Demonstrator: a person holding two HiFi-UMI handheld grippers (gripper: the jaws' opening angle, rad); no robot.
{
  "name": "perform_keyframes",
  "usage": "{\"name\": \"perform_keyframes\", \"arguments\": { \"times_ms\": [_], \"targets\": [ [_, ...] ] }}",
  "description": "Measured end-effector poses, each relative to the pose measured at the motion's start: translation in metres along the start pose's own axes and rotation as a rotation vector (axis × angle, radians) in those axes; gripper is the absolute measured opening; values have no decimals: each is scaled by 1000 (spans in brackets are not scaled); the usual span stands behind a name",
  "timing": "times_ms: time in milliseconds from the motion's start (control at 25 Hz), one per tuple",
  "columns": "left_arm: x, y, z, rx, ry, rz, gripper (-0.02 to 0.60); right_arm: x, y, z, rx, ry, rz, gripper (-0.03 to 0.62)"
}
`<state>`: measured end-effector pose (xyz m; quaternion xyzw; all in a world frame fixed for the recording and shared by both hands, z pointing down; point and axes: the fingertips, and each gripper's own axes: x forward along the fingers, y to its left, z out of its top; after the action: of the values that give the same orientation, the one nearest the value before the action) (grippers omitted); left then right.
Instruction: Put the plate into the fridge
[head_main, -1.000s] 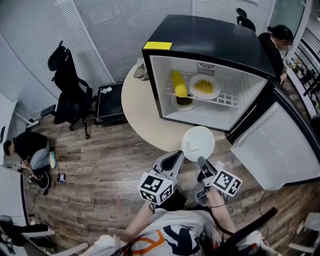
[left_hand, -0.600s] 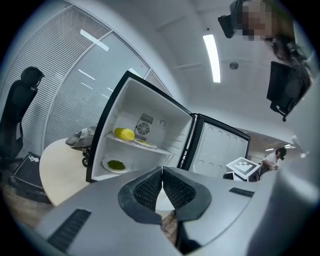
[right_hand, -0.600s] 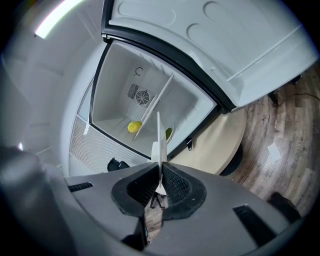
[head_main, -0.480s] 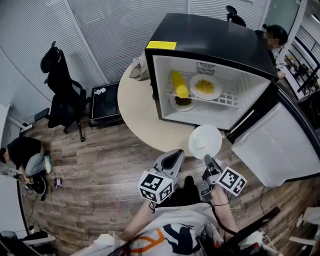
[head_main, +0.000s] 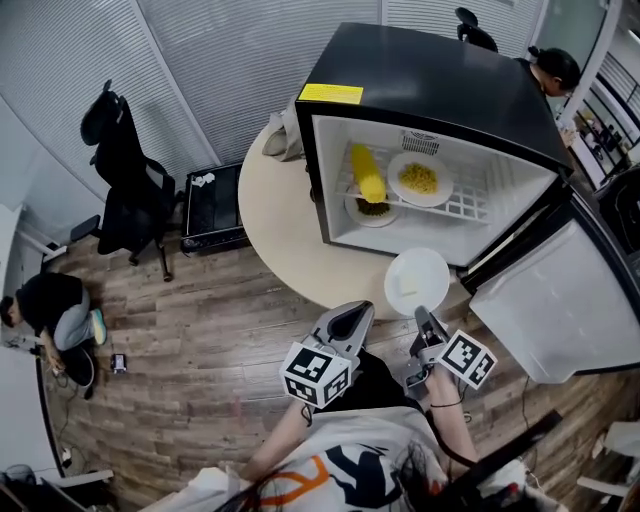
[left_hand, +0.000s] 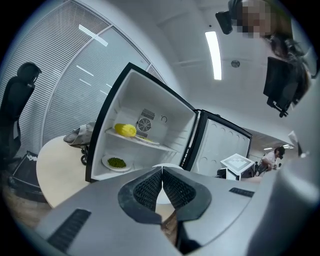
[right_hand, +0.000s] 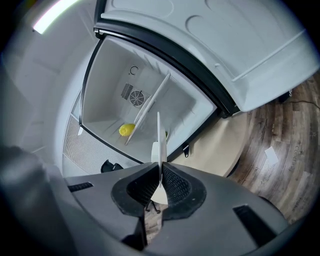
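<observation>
- Head view: the right gripper (head_main: 421, 318) is clamped on the near rim of a white plate (head_main: 417, 281). The plate is held out over the edge of the round table (head_main: 275, 220), just before the open fridge (head_main: 430, 80) and not yet inside it. The left gripper (head_main: 352, 320) hovers beside it, apart from the plate. On the fridge shelf lie a corn cob (head_main: 367, 172) and a dish of yellow food (head_main: 420, 180); a bowl of greens (head_main: 372, 208) sits below. The fridge door (head_main: 560, 300) stands wide open at right.
- Left gripper view: the left gripper (left_hand: 162, 172) has its jaws pressed together with nothing between them. It faces the open fridge (left_hand: 150, 115), with the corn cob (left_hand: 125, 130) and the bowl of greens (left_hand: 116, 162) in sight.
- Right gripper view: the right gripper (right_hand: 159, 187) pinches the plate (right_hand: 159, 145), seen edge-on and pointing at the fridge's inside (right_hand: 150, 80), where the corn cob (right_hand: 126, 130) shows.
</observation>
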<state>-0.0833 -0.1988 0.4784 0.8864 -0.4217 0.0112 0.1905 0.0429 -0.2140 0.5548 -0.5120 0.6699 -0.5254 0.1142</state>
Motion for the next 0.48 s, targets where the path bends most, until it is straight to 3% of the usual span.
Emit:
{"name": "perform_keyframes", "arguments": {
  "times_ms": [480],
  "targets": [
    [37,34,19,-4,-13,11,12,63,-6,41,-46,-3,-34,26]
  ]
}}
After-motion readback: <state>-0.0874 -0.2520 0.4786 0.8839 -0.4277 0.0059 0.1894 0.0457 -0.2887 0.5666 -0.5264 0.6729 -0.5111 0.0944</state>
